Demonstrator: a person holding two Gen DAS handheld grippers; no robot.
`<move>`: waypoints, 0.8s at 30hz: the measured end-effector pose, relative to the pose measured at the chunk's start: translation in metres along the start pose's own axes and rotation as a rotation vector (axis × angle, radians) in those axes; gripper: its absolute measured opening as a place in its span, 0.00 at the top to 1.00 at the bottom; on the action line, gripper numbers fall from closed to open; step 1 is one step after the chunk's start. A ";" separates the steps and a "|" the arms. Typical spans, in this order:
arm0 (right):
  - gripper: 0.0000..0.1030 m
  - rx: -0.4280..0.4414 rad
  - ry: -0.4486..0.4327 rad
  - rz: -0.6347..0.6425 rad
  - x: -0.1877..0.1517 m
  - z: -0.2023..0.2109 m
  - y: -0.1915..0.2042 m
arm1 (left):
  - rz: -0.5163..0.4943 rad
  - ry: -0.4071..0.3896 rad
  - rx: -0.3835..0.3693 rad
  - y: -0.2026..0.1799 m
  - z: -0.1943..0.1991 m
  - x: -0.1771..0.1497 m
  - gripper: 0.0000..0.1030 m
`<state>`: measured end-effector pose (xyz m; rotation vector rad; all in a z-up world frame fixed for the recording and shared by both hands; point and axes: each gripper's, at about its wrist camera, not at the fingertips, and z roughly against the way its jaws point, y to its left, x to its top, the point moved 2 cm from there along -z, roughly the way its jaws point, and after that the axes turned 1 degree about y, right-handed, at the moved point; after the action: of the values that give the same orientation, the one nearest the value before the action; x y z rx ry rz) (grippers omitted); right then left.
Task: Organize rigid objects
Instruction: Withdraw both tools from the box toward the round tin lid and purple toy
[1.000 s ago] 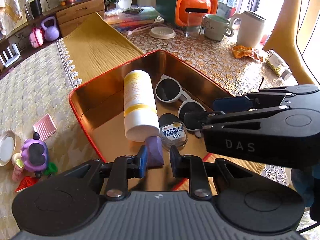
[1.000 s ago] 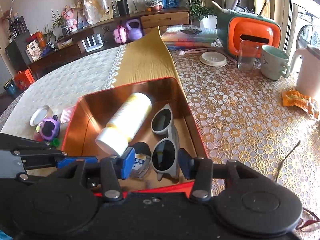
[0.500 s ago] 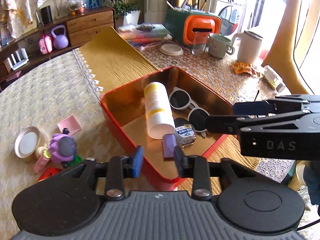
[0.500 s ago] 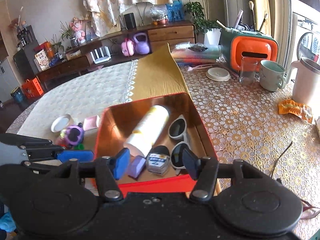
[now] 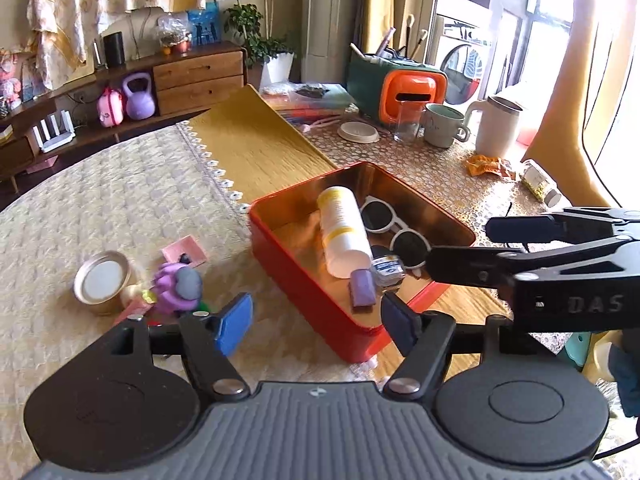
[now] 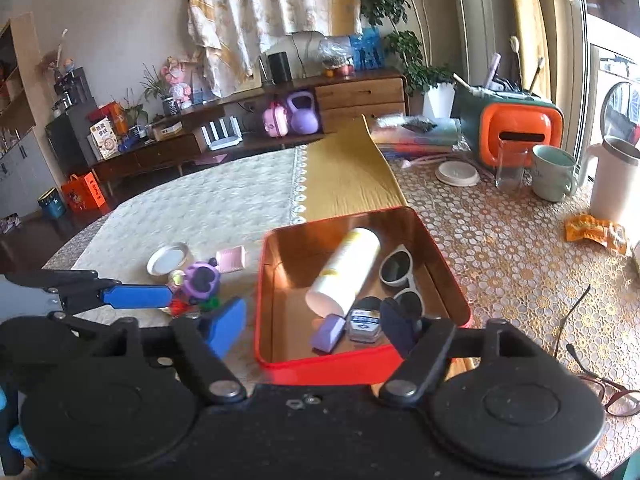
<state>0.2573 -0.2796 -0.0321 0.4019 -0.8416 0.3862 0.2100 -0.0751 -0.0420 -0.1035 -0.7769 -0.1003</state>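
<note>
Around your red tin (image 5: 320, 304) there is a little pile of toys on the left: a purple toy (image 5: 179, 287), a round lid (image 5: 102, 281) and a pink square (image 5: 185, 250), all close together on the cream cloth (image 5: 100, 208). Nothing sits between your claws and the tin. Inside the tin you can see a white bottle (image 5: 344, 236) lying on its side, white sunglasses (image 5: 394, 229) beside it, a small ink jar (image 5: 387, 272) and a purple block (image 5: 362, 291) near the front wall. Your left gripper (image 5: 316, 320) is spread wide and holds nothing; the purple block lies just past its tips, and the tin's near corner sits between its two fingers. Your right gripper (image 6: 314, 326) is spread wide too and holds nothing; the tin is right in front of it. Farther back on the lacy gold cloth (image 6: 500, 240) stand an orange box (image 6: 516, 132), a glass (image 6: 510, 164), a green mug (image 6: 554, 174) and a white jug (image 6: 614, 184). Red glasses (image 6: 612, 398) lie at your far right. The room behind has a wooden shelf (image 6: 280, 120) and plants.
</note>
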 end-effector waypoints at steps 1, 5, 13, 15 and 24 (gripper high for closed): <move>0.22 -0.004 -0.004 0.006 0.000 0.001 0.003 | 0.001 -0.001 0.004 0.004 0.003 -0.002 0.31; 0.18 0.008 -0.014 0.016 -0.002 0.005 0.014 | 0.025 -0.002 0.014 0.020 0.012 -0.007 0.31; 0.08 0.058 -0.016 0.047 -0.006 0.005 0.038 | 0.061 -0.021 0.047 0.049 0.027 -0.018 0.20; 0.04 0.062 -0.017 0.076 -0.008 0.002 0.046 | 0.074 -0.033 0.063 0.057 0.029 -0.021 0.20; 0.00 0.112 -0.014 0.115 -0.012 -0.013 0.071 | 0.192 -0.056 0.126 0.111 0.030 -0.029 0.12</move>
<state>0.2243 -0.2142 -0.0360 0.4619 -0.8618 0.5398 0.1828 0.0407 -0.0470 -0.0612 -0.8233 0.1336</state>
